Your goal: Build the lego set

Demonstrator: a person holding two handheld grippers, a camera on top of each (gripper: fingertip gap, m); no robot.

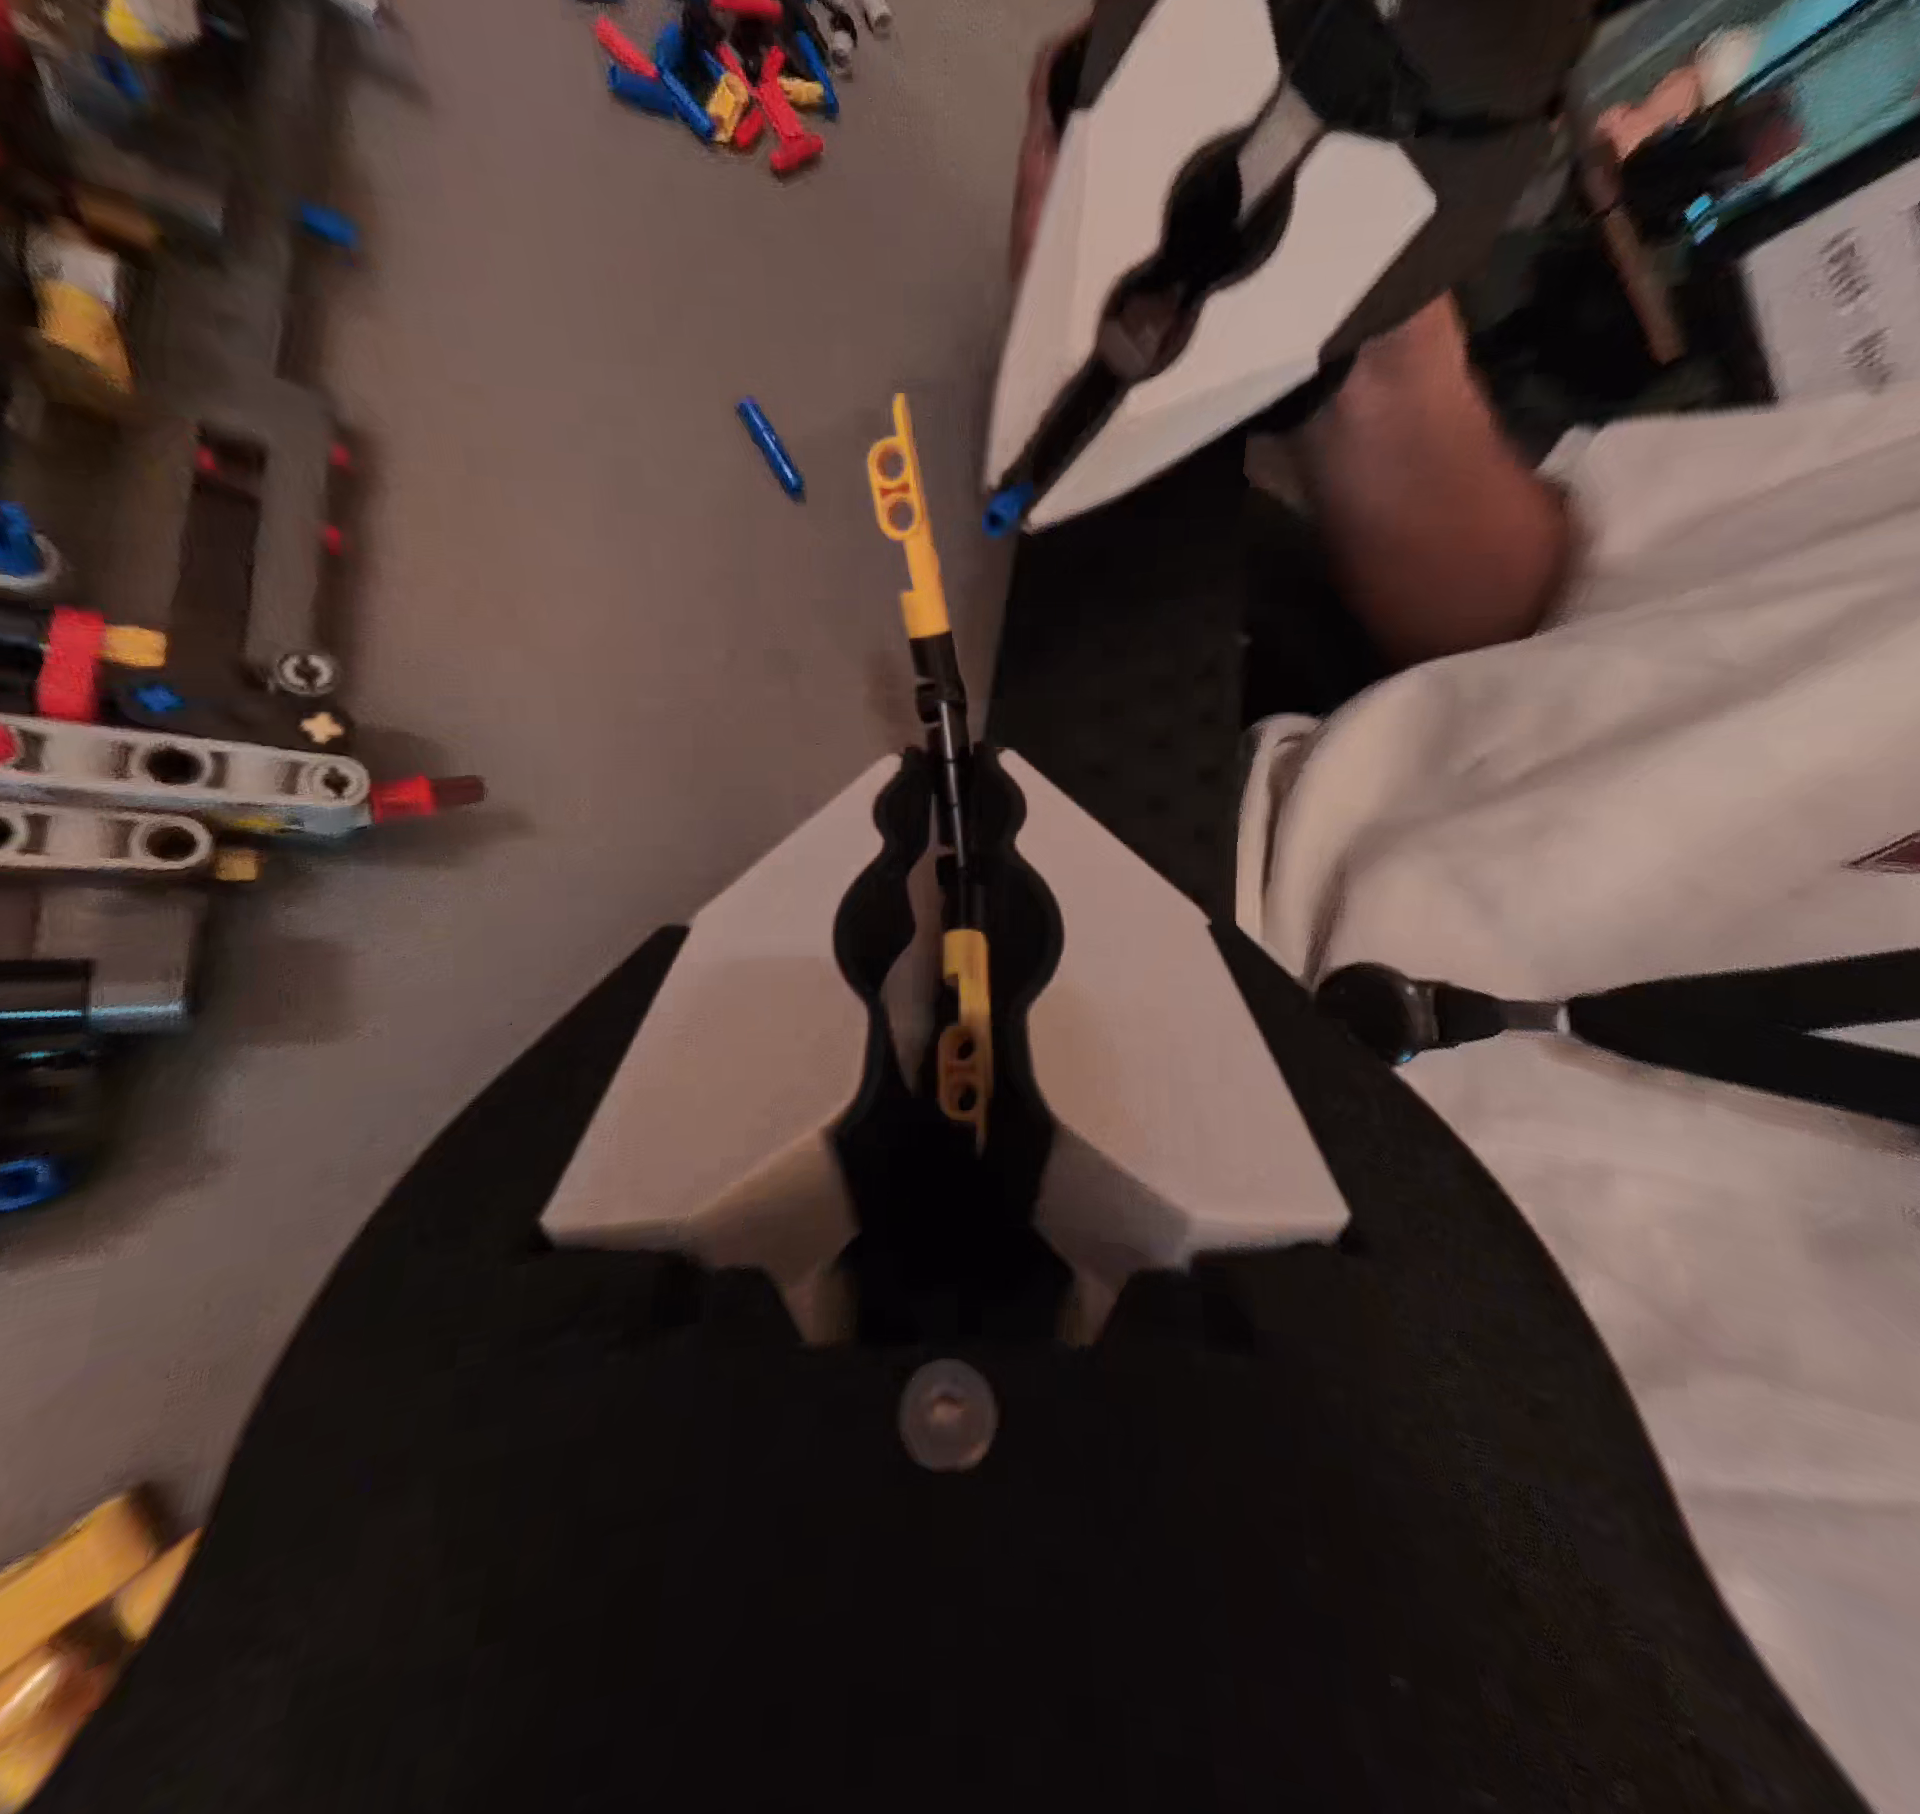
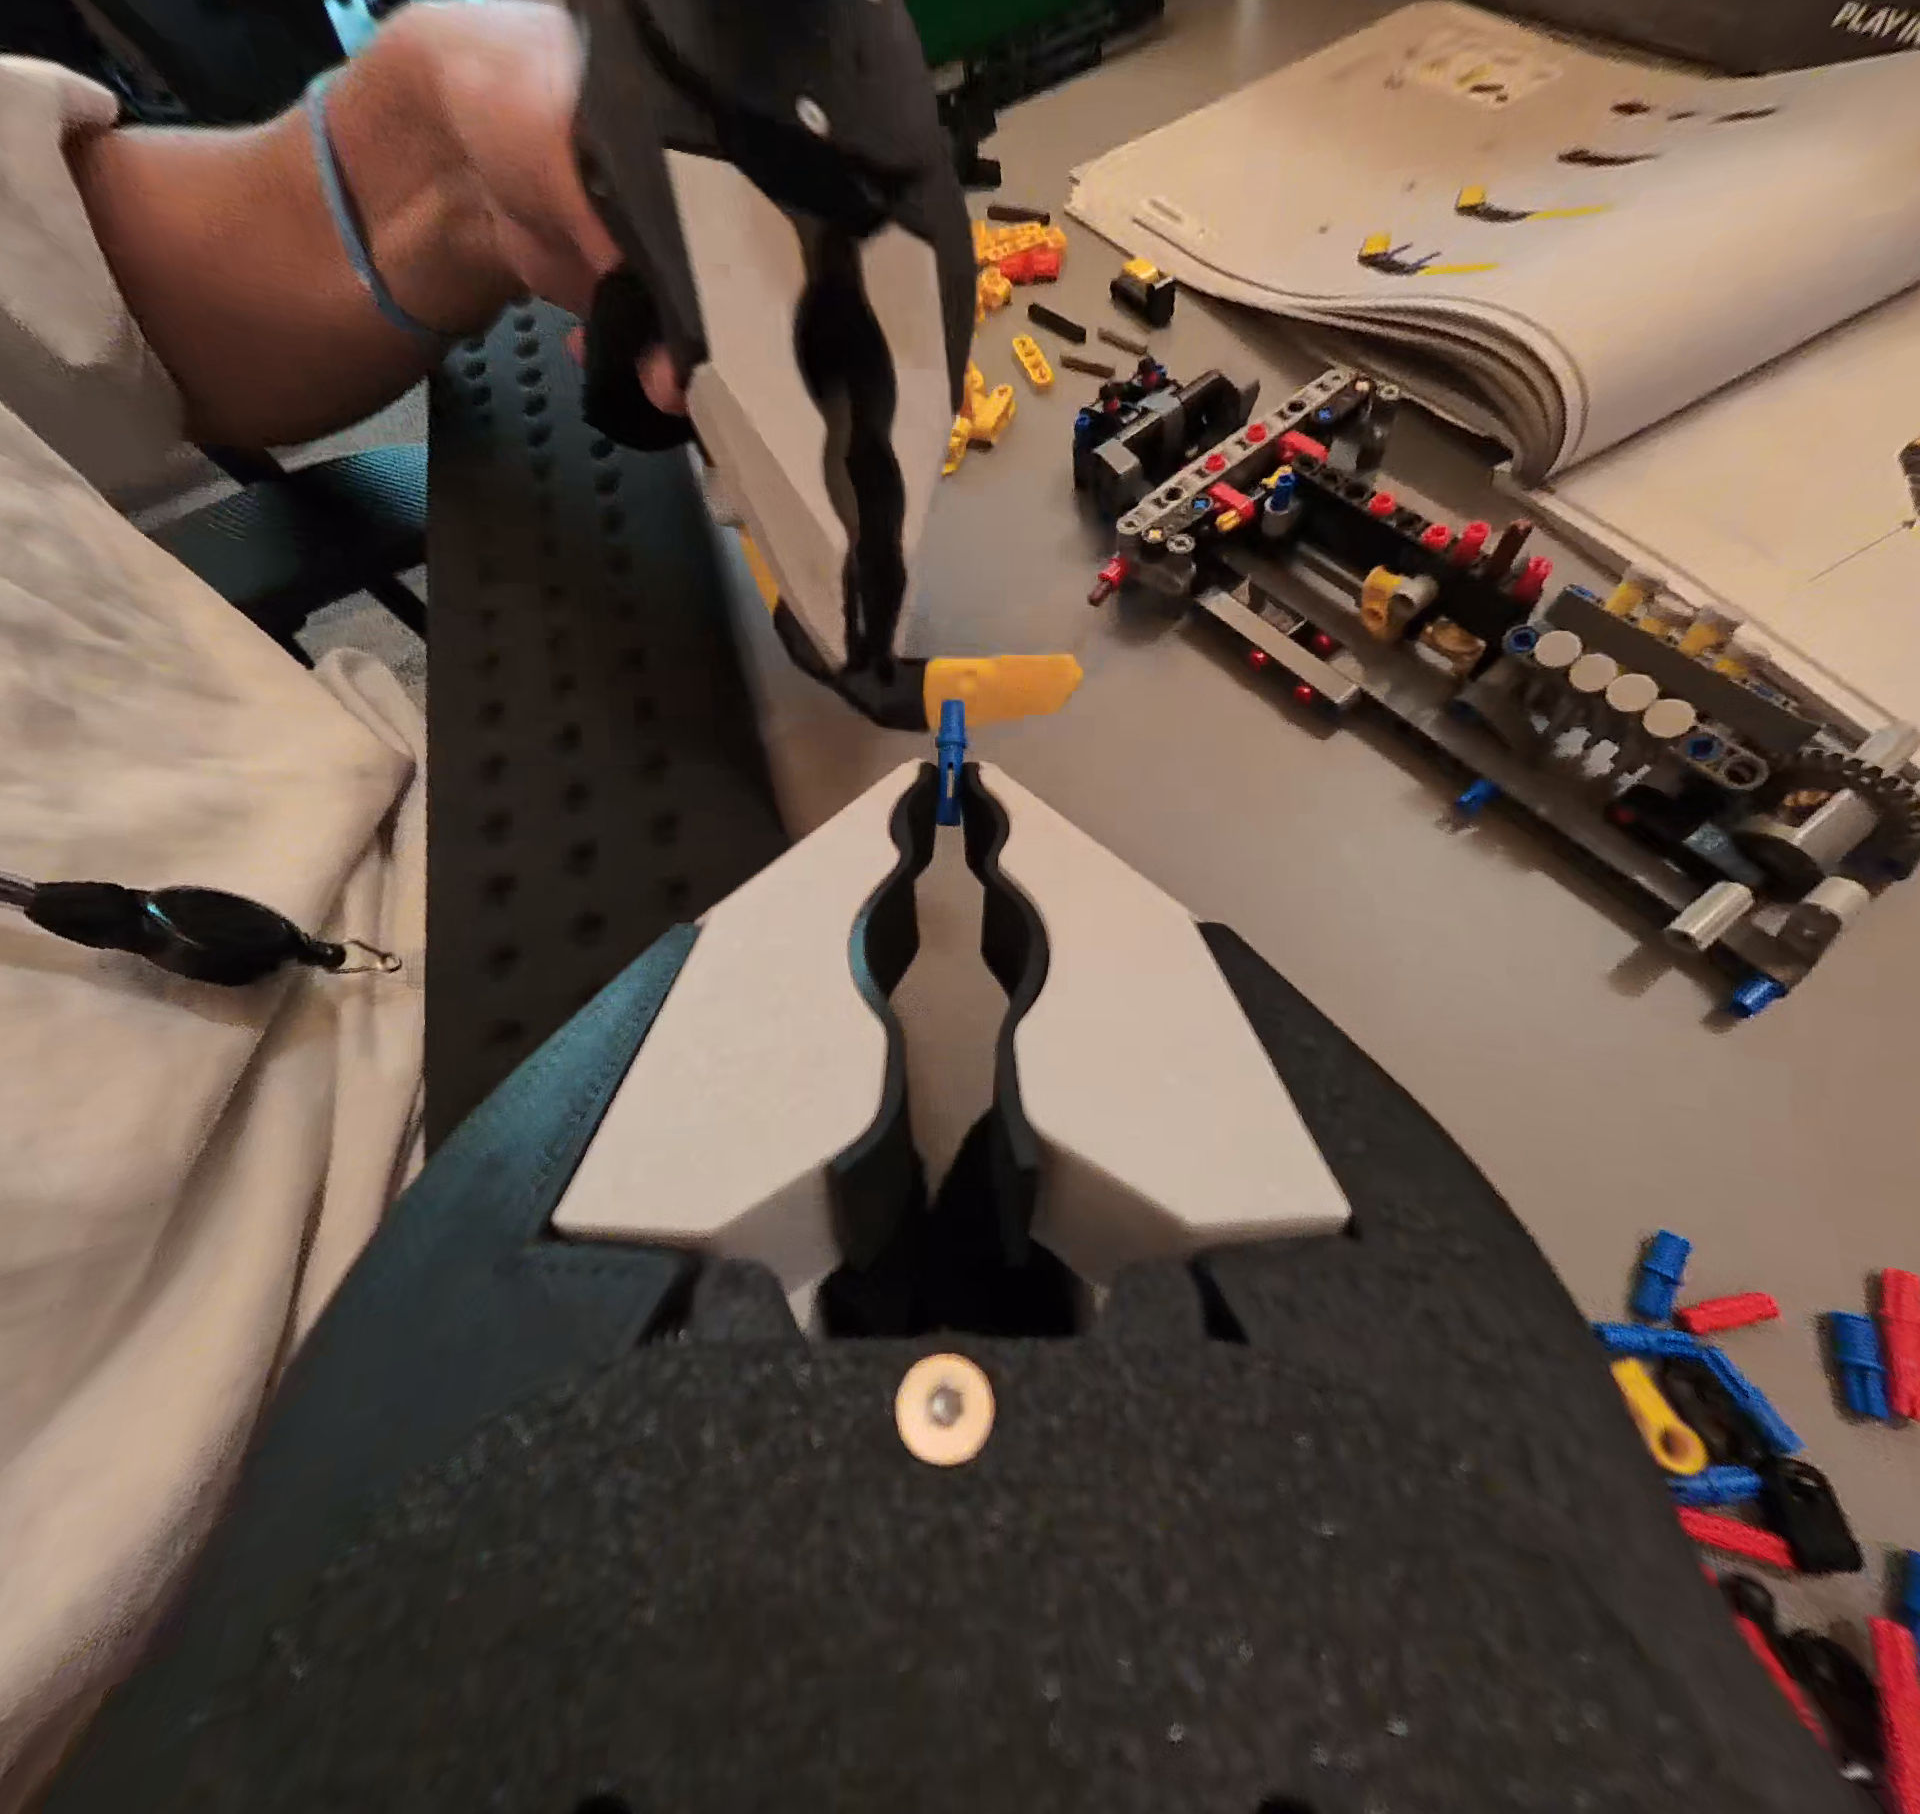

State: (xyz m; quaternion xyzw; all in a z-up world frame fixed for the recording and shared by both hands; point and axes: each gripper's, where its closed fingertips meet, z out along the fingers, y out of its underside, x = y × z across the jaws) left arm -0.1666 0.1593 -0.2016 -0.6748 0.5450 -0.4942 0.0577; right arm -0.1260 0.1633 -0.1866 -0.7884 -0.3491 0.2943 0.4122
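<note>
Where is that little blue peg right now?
The blue peg is pinched at the tip of the right gripper, held just short of the yellow piece that the left gripper holds above the table.

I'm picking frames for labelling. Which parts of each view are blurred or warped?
Left wrist view: the held yellow-and-black link is sharp, the left-edge chassis and sleeve are smeared, and fisheye bends the edges. Right wrist view: the blue pin and chassis are fairly crisp; the left gripper and hand are motion-blurred.
</note>
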